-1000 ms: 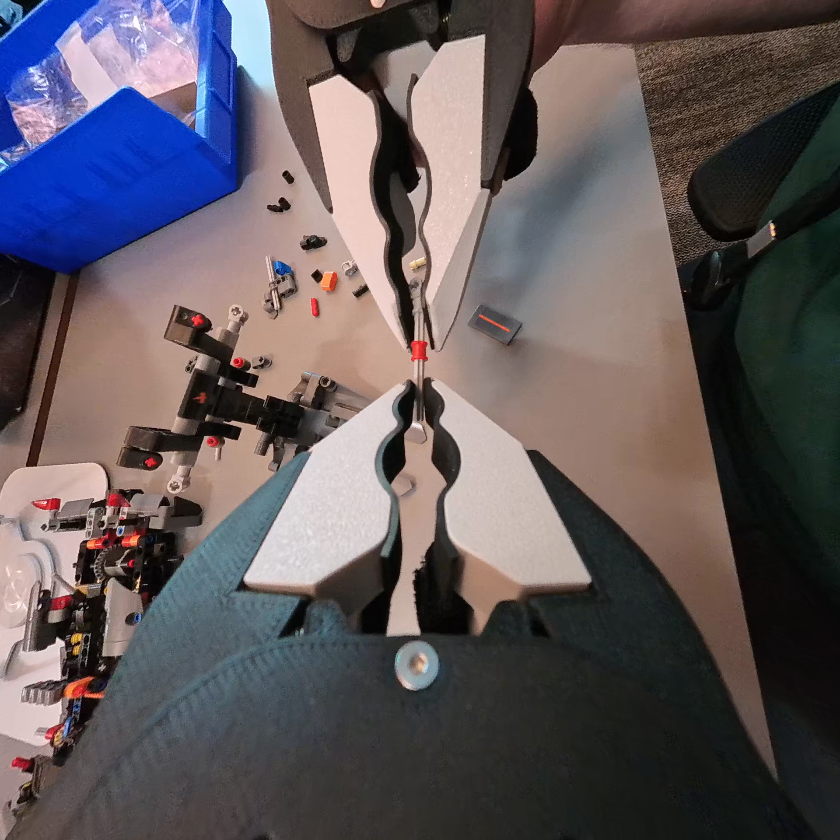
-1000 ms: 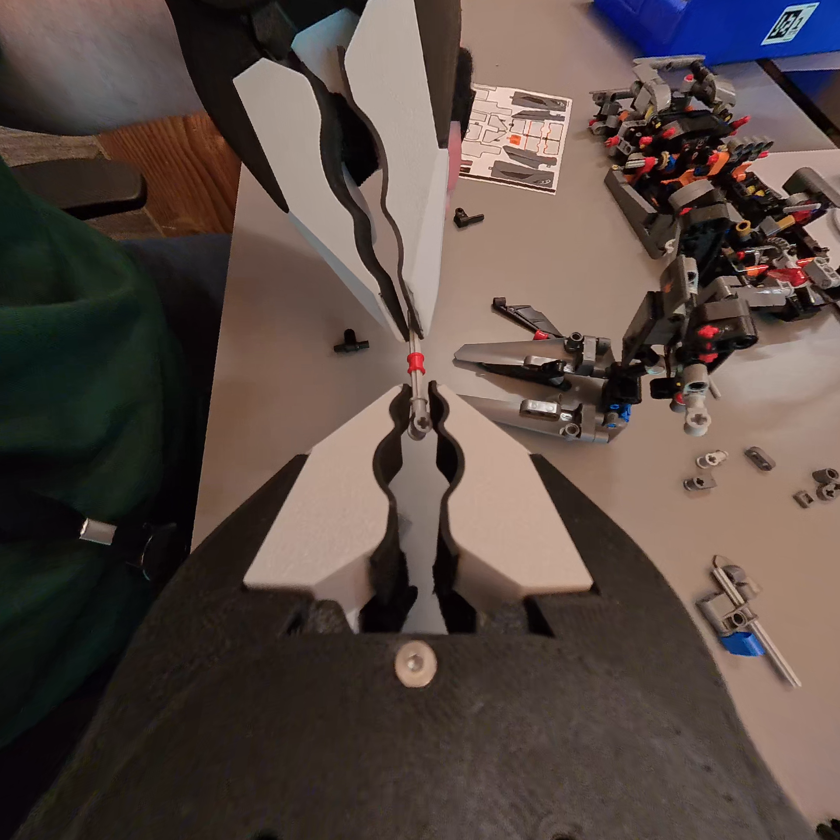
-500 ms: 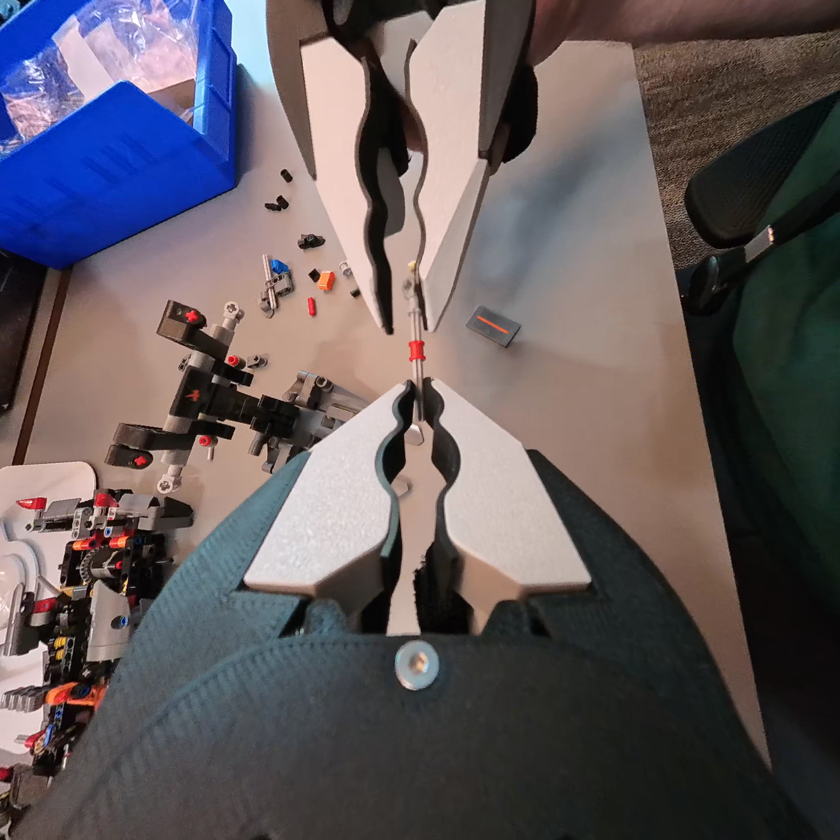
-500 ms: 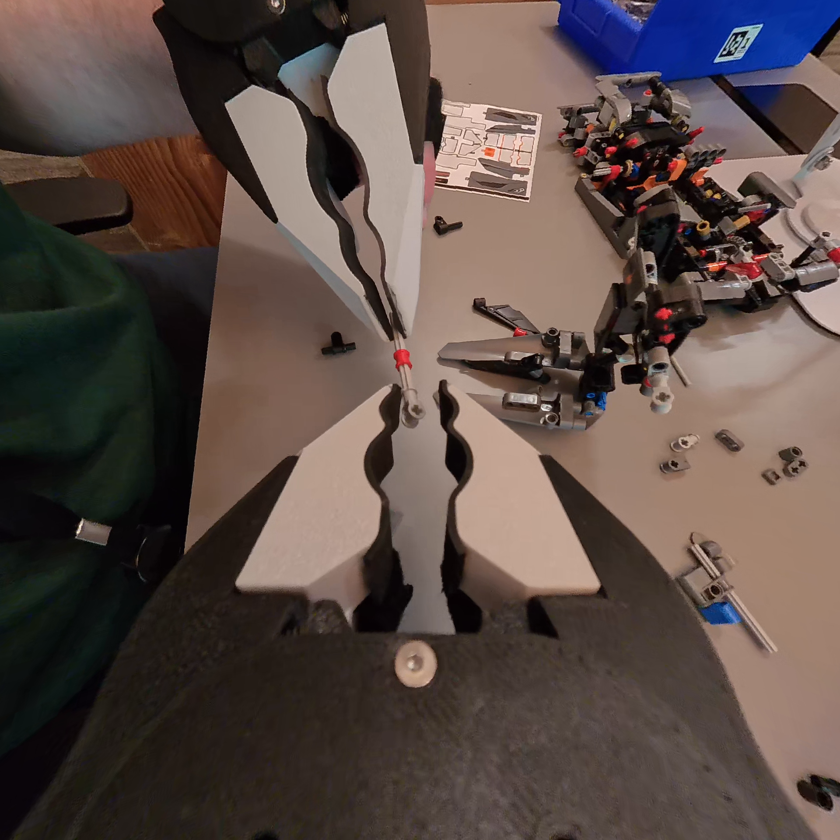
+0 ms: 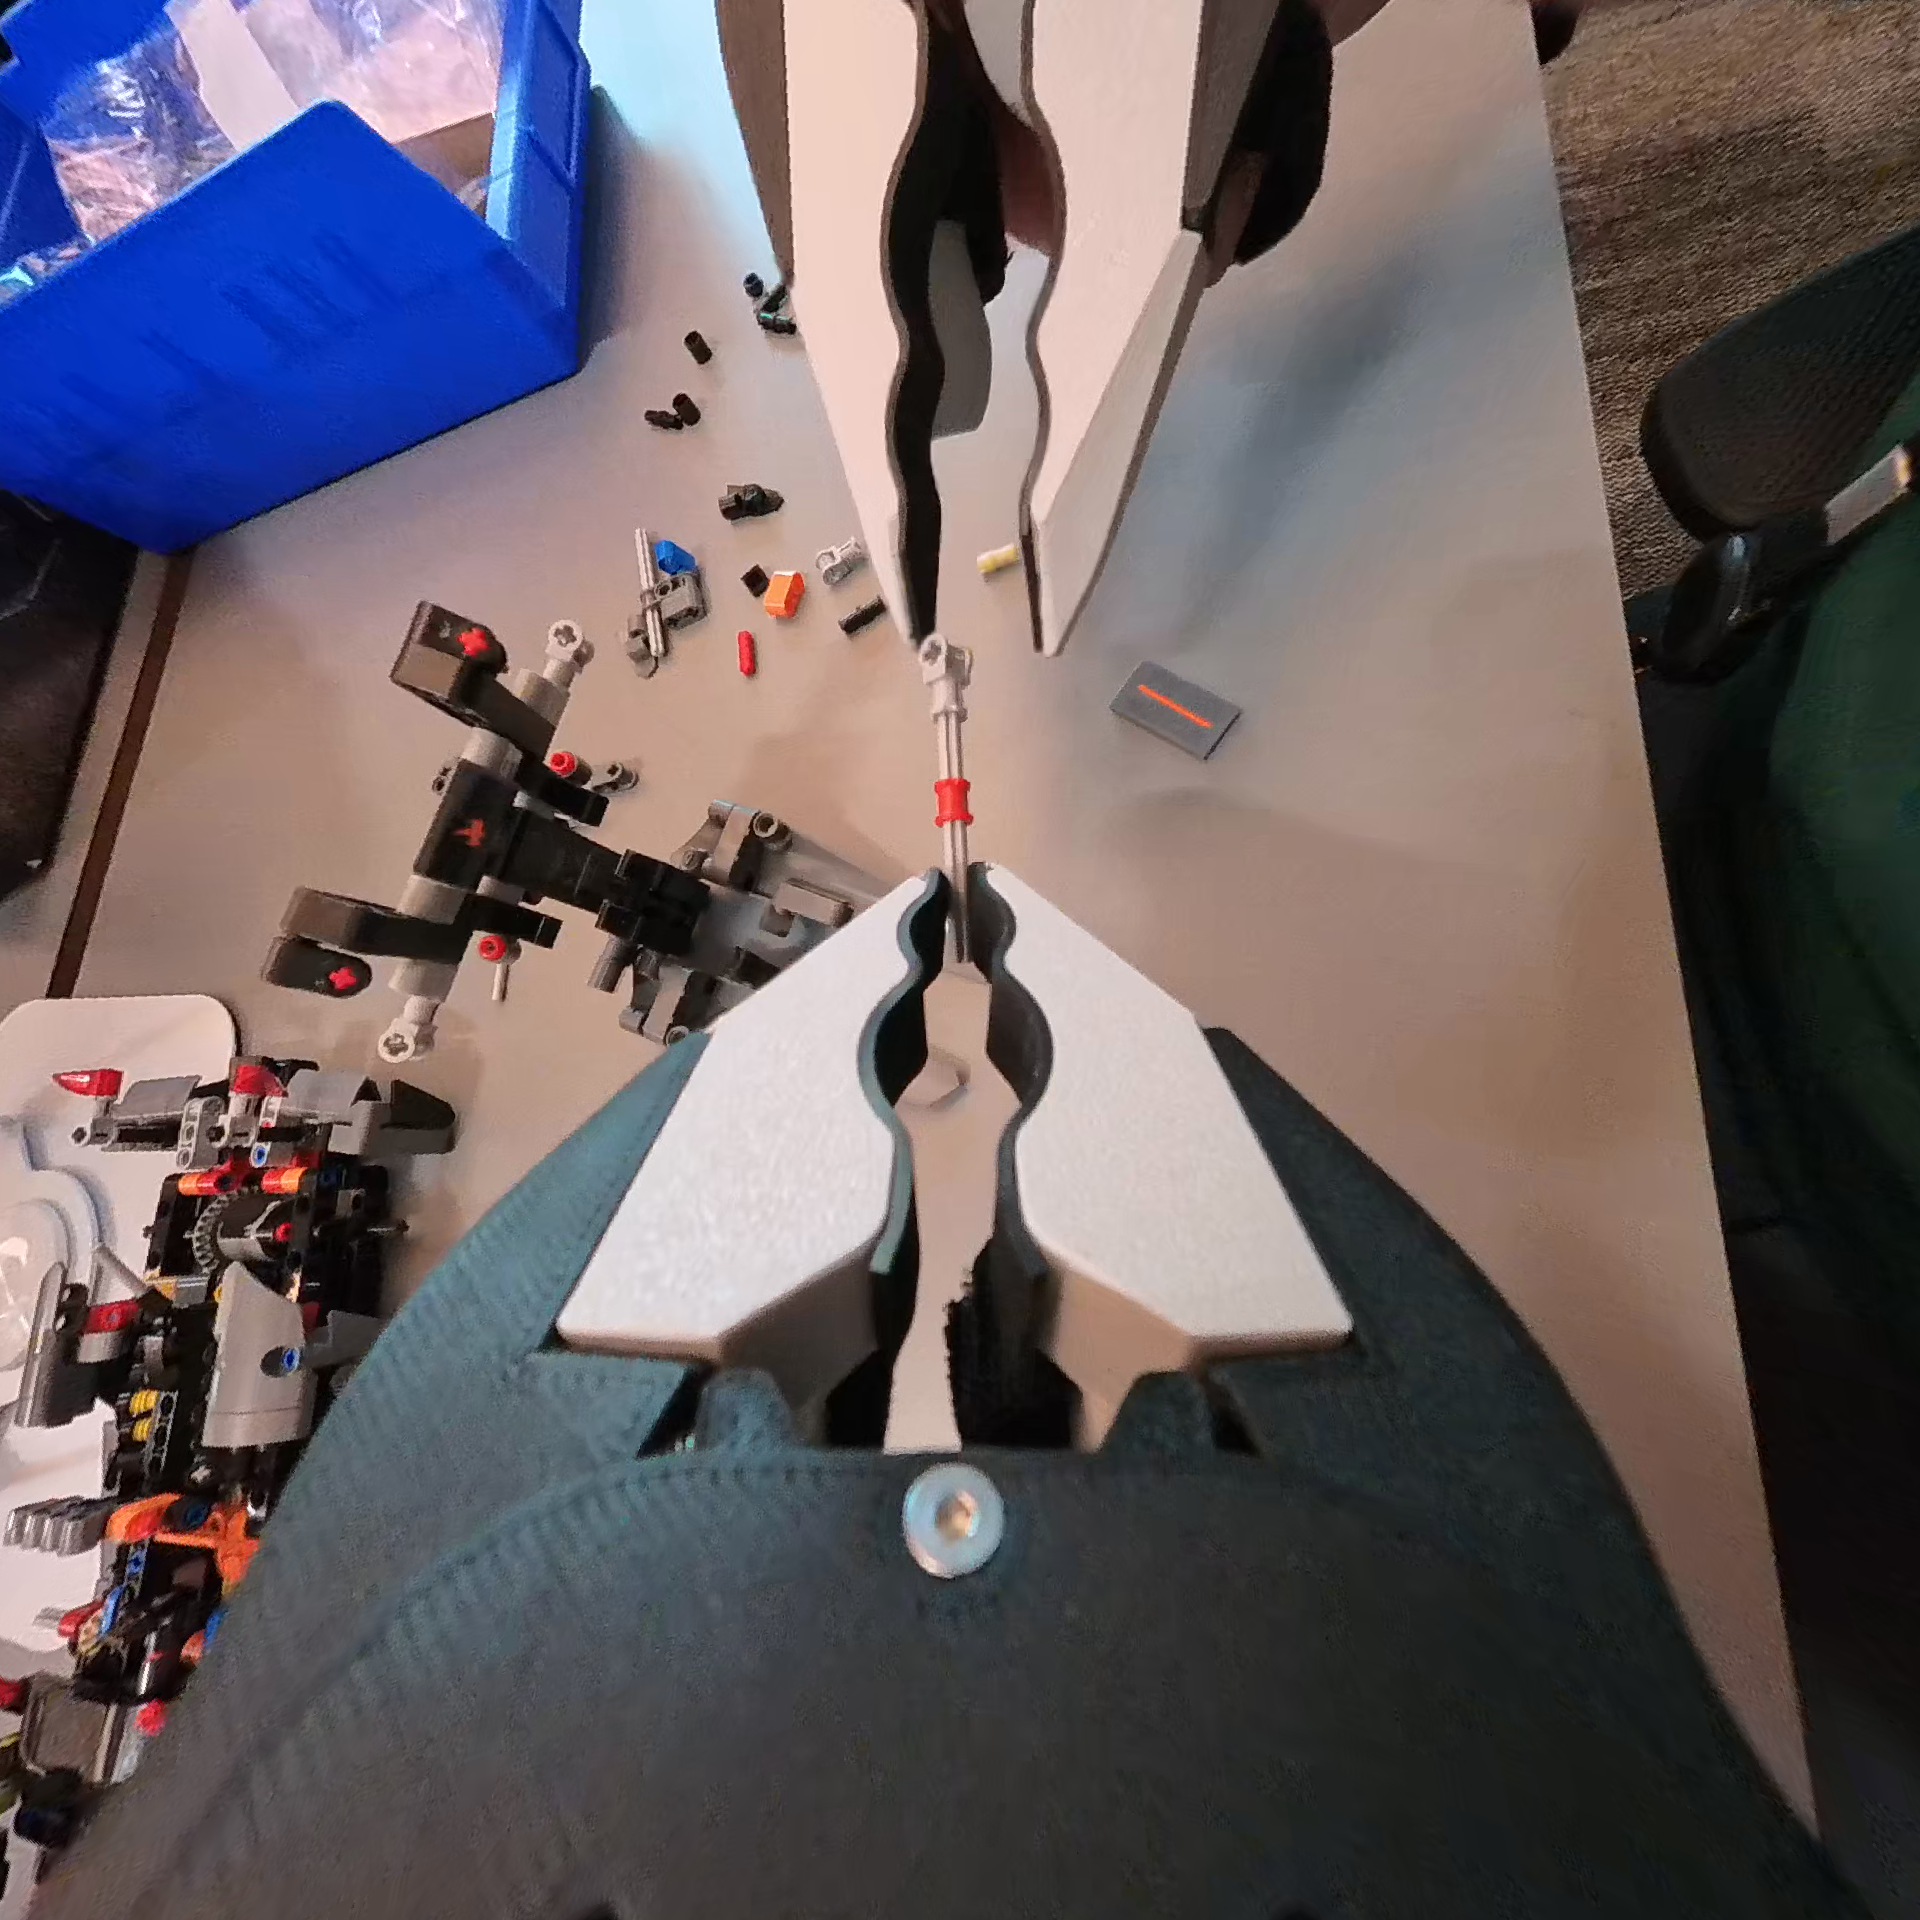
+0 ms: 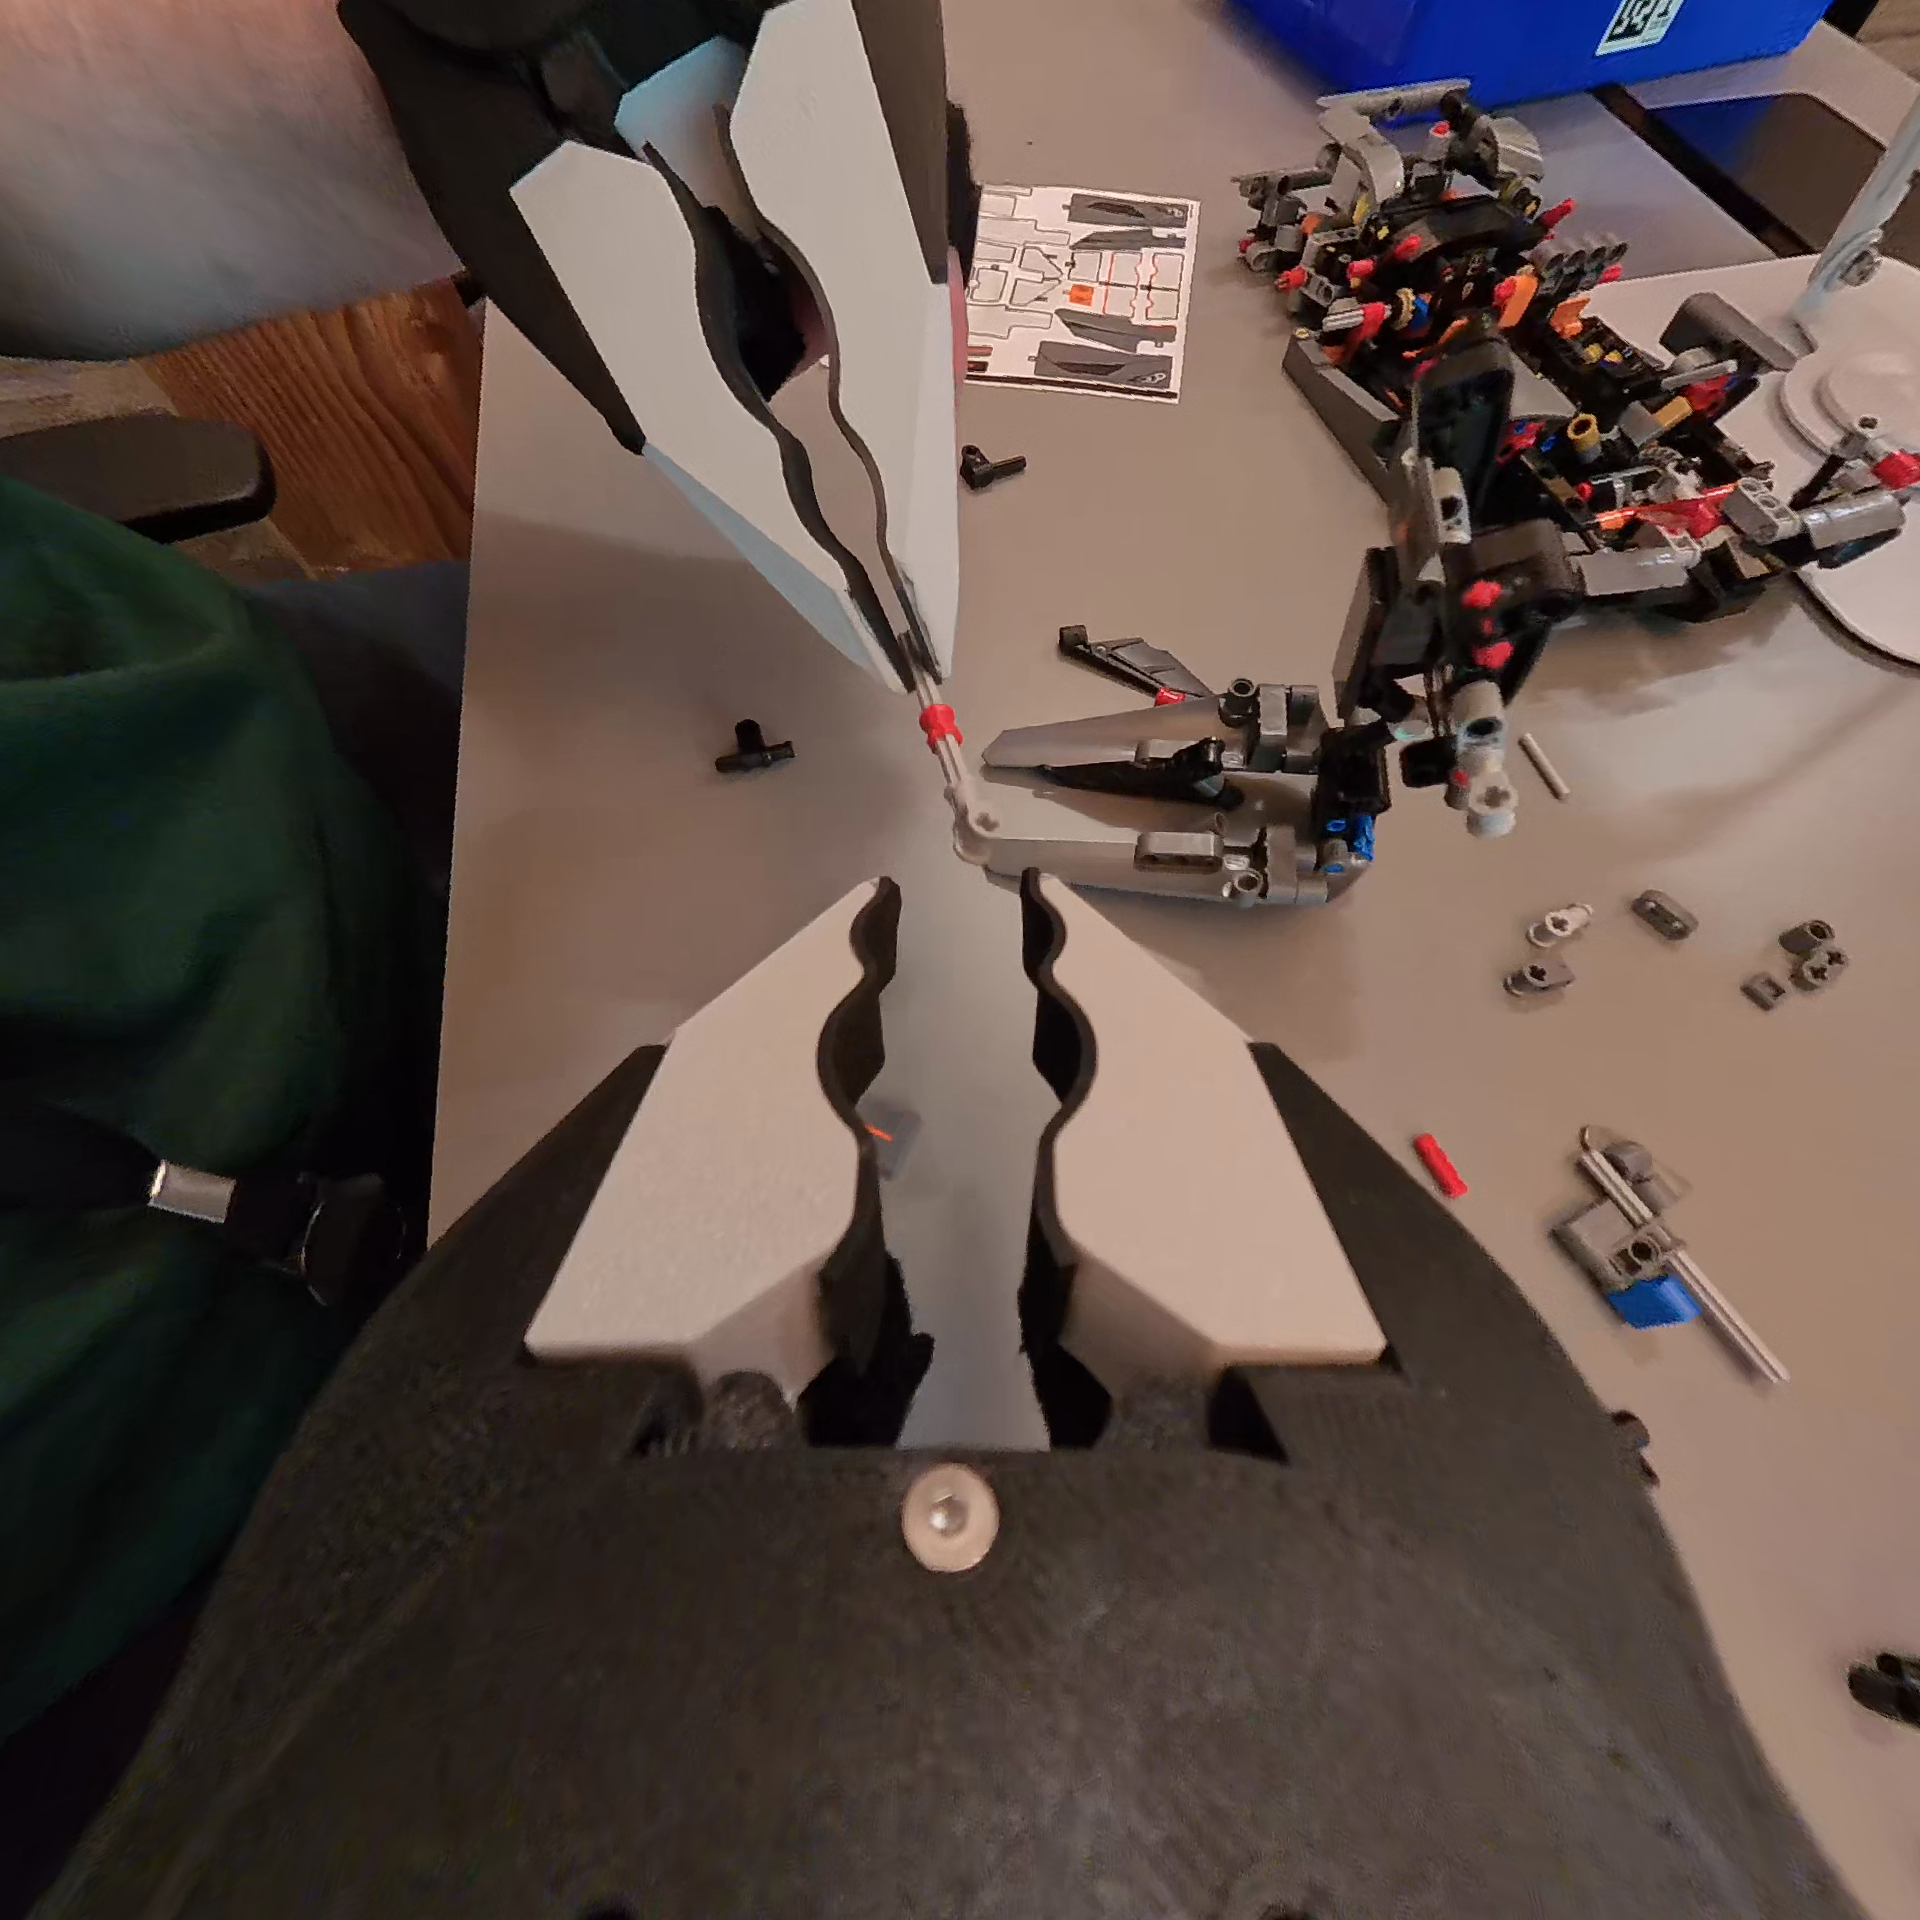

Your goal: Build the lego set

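Observation:
My left gripper is shut on one end of a thin grey axle that carries a red bush and a small grey connector at its far end. It holds the axle above the grey table. My right gripper is open and empty, its tips just short of the connector. In the left wrist view the right gripper comes in from the top with its jaws apart. In the right wrist view the left gripper comes in from the top, shut on the axle.
A grey and black sub-assembly lies just beyond the axle. The large model and a sticker sheet lie farther back. A blue bin, loose small parts and a dark tile are on the table. A chair armrest is past the table edge. The left gripper's tips are roughly 5 centimeters from the right gripper's. The dark tile sits 8 centimeters or so from the ends of my right fingers.
My right gripper has opened, let go of the connector end of the axle and drawn back a little. My left gripper still holds the axle.

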A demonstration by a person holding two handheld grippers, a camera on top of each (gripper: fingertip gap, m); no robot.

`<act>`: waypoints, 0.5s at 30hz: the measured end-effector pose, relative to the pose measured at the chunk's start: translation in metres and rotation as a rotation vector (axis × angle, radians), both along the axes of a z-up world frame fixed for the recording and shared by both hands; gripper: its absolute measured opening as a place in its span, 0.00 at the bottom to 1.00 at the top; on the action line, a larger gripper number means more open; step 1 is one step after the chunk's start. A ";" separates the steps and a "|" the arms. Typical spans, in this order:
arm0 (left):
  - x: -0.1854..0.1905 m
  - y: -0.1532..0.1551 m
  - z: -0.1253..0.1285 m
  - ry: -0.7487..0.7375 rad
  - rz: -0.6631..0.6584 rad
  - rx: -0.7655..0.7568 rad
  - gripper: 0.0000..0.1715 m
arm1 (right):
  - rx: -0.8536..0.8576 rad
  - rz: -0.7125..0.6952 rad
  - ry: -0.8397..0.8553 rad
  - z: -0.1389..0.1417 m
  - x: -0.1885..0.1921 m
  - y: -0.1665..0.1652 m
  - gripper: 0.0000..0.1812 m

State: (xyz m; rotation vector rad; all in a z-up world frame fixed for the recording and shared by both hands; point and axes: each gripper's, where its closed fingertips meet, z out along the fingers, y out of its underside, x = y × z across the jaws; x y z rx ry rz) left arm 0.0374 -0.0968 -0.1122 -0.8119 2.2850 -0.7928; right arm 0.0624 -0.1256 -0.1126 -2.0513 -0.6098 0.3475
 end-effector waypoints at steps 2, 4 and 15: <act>0.000 -0.002 0.000 0.001 -0.005 0.003 0.01 | 0.005 0.018 -0.011 0.000 -0.005 0.002 0.13; 0.000 -0.004 0.000 0.003 -0.015 0.005 0.01 | 0.007 0.026 -0.027 -0.001 -0.009 0.005 0.13; -0.001 -0.007 -0.002 0.012 -0.035 0.040 0.02 | -0.001 0.056 0.002 0.001 -0.013 0.007 0.04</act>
